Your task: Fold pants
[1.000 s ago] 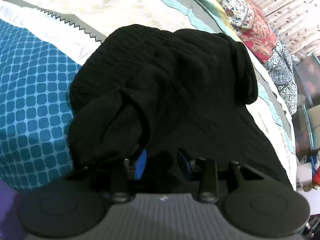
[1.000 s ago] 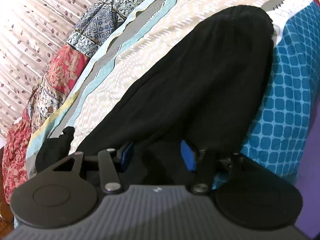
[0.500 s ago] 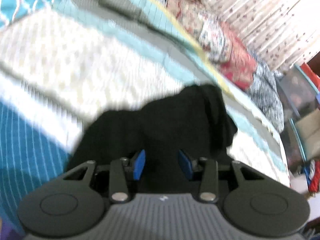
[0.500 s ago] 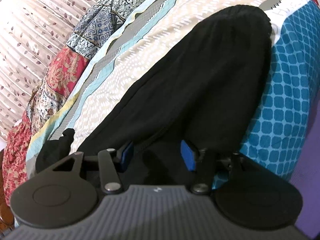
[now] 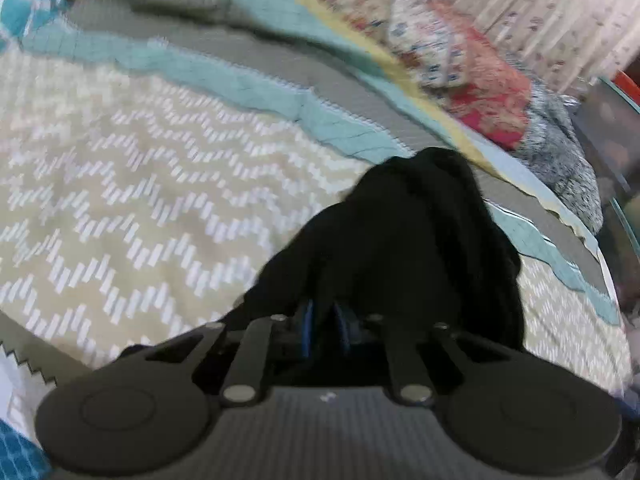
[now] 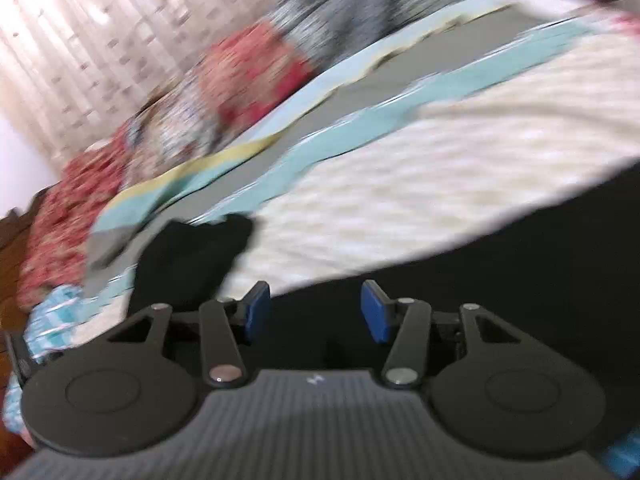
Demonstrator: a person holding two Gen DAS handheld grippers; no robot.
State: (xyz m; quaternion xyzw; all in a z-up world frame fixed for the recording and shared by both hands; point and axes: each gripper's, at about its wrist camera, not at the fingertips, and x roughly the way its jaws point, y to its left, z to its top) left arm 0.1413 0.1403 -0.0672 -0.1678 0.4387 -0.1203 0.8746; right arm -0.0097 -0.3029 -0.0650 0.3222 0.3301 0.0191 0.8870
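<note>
Black fabric — the pants (image 5: 408,240) — is bunched on the chevron-patterned bedspread (image 5: 120,184), with the left gripper (image 5: 323,330) closed tight, its blue pads pinching a fold of the cloth. A floral quilt (image 5: 480,80) is heaped along the far edge, a curtain (image 6: 80,32) behind. The right gripper (image 6: 315,312) is held half open — nothing pressed between the pads, the pants lying beneath.

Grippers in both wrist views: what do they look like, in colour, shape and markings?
Both match: left gripper and right gripper have a grey ribbed body with a small white mark, two black round discs at its corners, black link bars with silver pivot pins, and blue finger pads. No cables, hands or sleeves show.
</note>
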